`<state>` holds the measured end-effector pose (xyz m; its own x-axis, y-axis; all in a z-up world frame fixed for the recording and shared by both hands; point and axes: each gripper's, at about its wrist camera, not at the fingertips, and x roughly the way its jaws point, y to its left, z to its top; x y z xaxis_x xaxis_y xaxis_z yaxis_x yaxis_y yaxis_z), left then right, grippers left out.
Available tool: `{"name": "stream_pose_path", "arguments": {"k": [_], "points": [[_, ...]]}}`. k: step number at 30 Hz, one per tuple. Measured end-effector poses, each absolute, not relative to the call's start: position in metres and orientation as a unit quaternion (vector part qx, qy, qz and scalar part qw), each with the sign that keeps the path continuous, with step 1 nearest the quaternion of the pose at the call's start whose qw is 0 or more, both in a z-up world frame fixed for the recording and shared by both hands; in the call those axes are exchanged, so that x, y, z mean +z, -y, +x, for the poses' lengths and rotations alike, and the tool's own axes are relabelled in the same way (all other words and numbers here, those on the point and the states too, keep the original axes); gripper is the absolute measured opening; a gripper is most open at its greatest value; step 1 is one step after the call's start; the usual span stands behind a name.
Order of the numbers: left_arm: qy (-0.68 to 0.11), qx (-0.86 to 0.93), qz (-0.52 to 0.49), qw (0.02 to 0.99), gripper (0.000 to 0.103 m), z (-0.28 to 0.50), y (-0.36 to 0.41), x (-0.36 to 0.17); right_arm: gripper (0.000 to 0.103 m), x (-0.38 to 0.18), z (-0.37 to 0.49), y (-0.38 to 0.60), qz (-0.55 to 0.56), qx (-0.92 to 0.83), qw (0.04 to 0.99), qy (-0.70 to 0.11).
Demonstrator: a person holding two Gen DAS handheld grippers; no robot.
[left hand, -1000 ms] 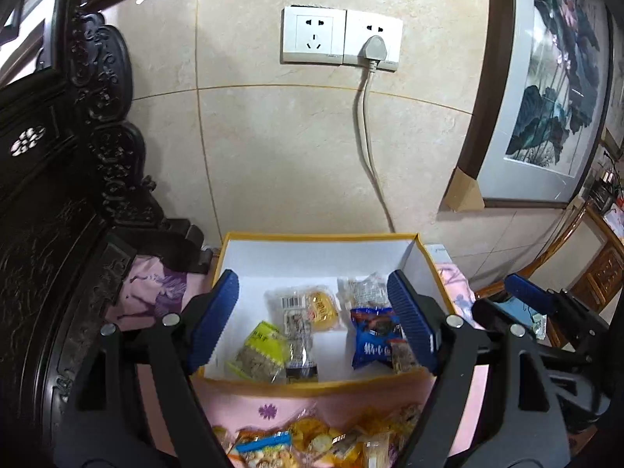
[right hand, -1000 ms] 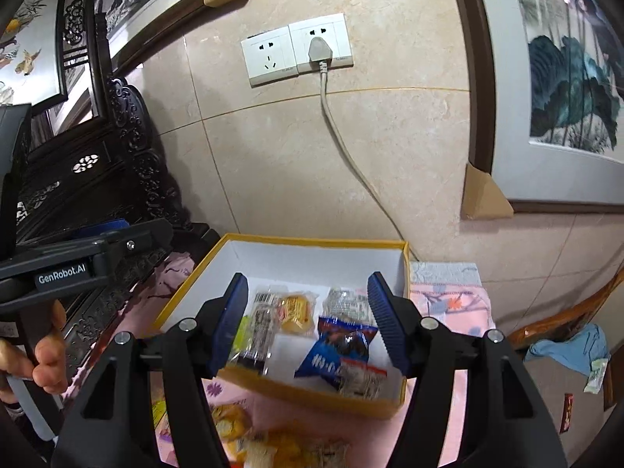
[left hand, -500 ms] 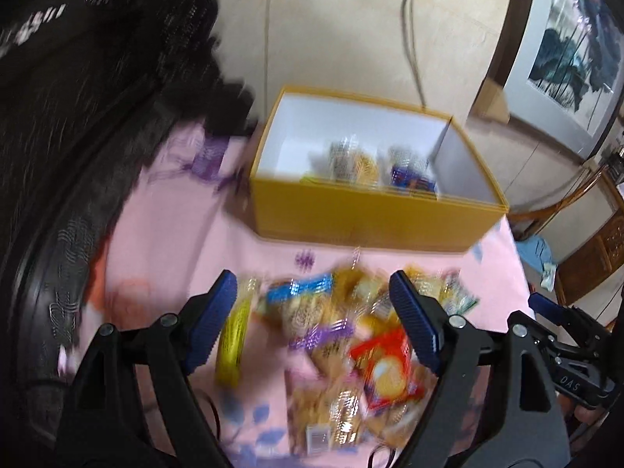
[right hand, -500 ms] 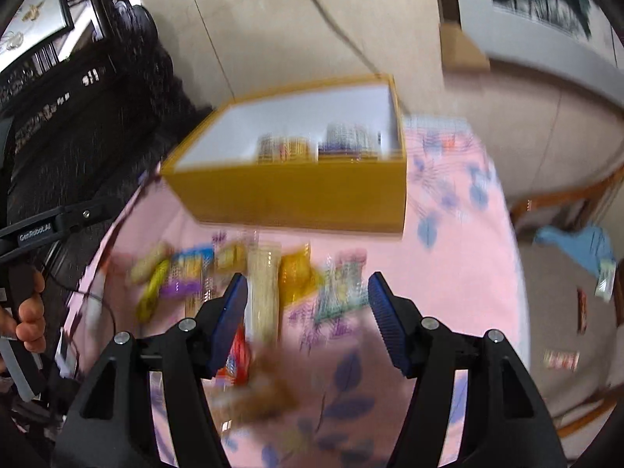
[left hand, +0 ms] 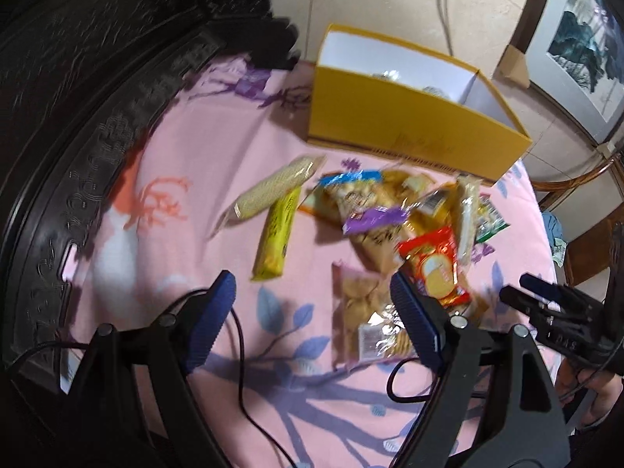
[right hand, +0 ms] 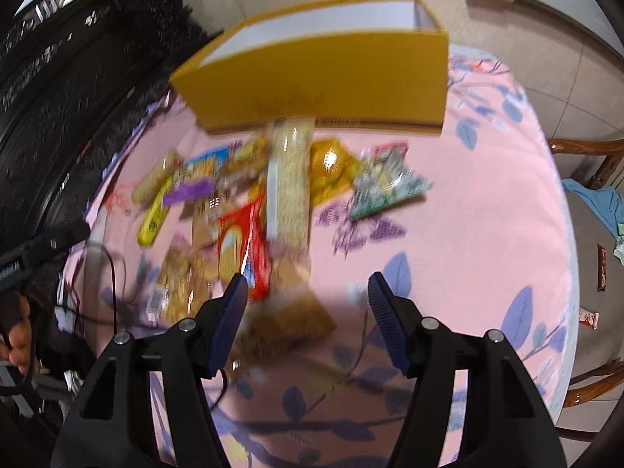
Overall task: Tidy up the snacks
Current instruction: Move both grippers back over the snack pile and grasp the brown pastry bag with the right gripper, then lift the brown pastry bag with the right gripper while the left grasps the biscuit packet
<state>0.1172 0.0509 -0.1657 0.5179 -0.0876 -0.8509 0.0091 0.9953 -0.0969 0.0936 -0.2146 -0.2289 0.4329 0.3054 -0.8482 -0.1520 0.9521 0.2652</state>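
Both grippers, left and right, hover with jaws spread wide and nothing between them above the snack pile on the pink floral cloth, just in front of the yellow box. Packets overlap, so closing on the red cracker packet may pinch or drag a neighbour. Black cables near the left fingers could snag.

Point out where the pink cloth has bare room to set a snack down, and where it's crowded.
Bare cloth lies right of the green packet, out to the table's edge, and left of the yellow bar toward the dark carved furniture. It is crowded in front of the yellow box, where the snack pile overlaps.
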Motion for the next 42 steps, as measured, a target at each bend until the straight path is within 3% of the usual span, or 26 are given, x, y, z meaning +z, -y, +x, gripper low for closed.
{"name": "stream_pose_path", "arguments": {"k": [11, 23, 26, 29, 31, 32, 33, 35, 42], "points": [[-0.492, -0.023, -0.057, 0.869, 0.083, 0.113, -0.062, -0.169, 0.066, -0.254, 0.1, 0.192, 0.126, 0.146, 0.793, -0.578], [-0.488, -0.03, -0.067, 0.87, 0.083, 0.104, -0.072, -0.167, 0.07, -0.274, 0.116, 0.184, 0.257, -0.066, 0.708, -0.655], [-0.487, -0.032, -0.067, 0.871, 0.083, 0.101, -0.075, -0.167, 0.079, -0.276, 0.121, 0.167, 0.224, -0.082, 0.713, -0.66], [-0.486, -0.029, -0.071, 0.871, 0.083, 0.1, -0.079, -0.167, 0.079, -0.276, 0.118, 0.153, 0.181, -0.082, 0.73, -0.654], [-0.484, -0.026, -0.077, 0.871, 0.083, 0.1, -0.084, -0.167, 0.074, -0.276, 0.114, 0.149, 0.153, -0.063, 0.74, -0.651], [-0.484, -0.025, -0.08, 0.871, 0.083, 0.101, -0.086, -0.167, 0.066, -0.275, 0.111, 0.148, 0.144, -0.057, 0.744, -0.65], [-0.485, -0.024, -0.082, 0.871, 0.083, 0.101, -0.086, -0.167, 0.05, -0.273, 0.108, 0.153, 0.131, -0.046, 0.75, -0.646], [-0.485, -0.021, -0.084, 0.87, 0.083, 0.104, -0.089, -0.168, 0.038, -0.273, 0.104, 0.167, 0.145, -0.023, 0.75, -0.646], [-0.503, -0.042, -0.079, 0.86, 0.083, 0.12, -0.071, -0.175, 0.03, -0.268, 0.077, 0.209, 0.168, 0.014, 0.752, -0.637]]}}
